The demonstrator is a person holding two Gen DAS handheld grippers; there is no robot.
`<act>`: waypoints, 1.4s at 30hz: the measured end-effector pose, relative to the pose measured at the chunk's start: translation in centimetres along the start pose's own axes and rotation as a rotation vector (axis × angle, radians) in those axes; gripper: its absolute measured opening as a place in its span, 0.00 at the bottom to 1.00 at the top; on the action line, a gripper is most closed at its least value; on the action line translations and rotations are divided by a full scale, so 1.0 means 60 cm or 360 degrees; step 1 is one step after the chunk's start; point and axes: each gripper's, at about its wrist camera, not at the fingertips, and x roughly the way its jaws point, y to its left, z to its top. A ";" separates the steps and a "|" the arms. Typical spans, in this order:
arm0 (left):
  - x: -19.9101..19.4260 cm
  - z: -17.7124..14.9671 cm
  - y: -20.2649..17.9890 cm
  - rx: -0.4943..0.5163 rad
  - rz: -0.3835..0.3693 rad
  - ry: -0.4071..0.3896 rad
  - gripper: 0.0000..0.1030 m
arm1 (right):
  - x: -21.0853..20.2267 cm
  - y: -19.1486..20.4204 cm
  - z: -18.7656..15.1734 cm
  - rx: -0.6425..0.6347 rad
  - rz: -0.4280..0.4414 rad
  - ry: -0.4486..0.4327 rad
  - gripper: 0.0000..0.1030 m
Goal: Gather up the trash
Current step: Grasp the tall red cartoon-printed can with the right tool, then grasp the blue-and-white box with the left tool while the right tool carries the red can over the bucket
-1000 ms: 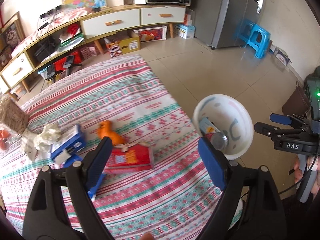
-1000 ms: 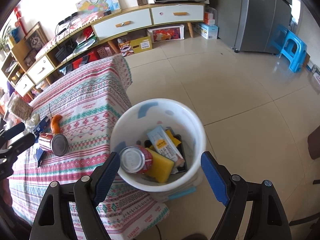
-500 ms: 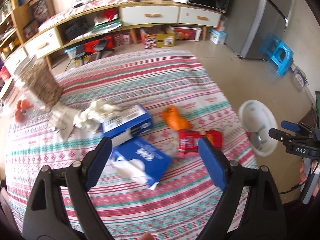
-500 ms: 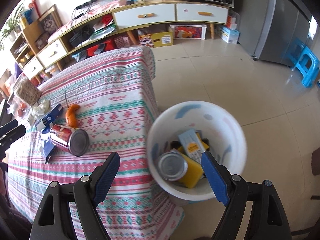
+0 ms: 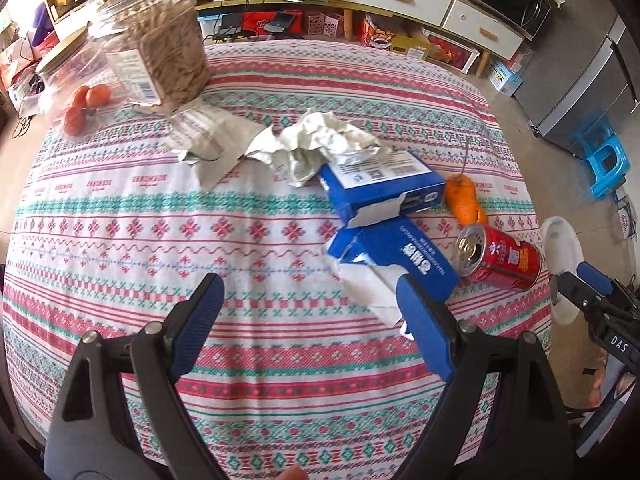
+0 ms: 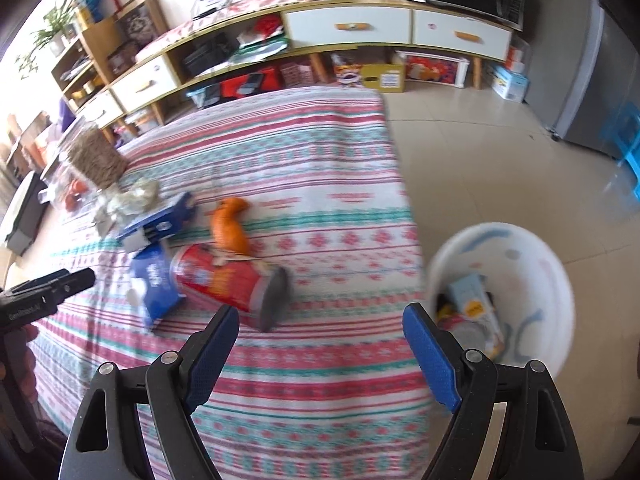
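left gripper (image 5: 310, 320): jaws spread wide, nothing between them, over the striped tablecloth (image 5: 160, 232)
right gripper (image 6: 320, 352): jaws spread wide and empty, above the table's near edge
red can (image 5: 498, 258): lying on its side on the cloth, near the table's edge
blue boxes (image 5: 384, 188): two torn cartons just beside the can, one against the other
crumpled wrapper (image 5: 320, 144): behind the boxes, touching the far one
orange peel (image 5: 464, 200): between far box and can
white bucket (image 6: 532, 256): on the floor beside the table, trash already inside
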 end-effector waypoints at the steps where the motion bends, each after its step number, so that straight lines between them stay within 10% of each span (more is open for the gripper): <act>1: -0.003 -0.003 0.006 -0.0006 -0.0002 0.0000 0.85 | 0.006 0.013 0.001 -0.0006 0.0015 0.0007 0.84; 42: -0.003 -0.009 0.066 -0.0072 0.0010 0.0014 0.85 | 0.109 0.104 0.027 0.0178 0.0029 0.0058 0.90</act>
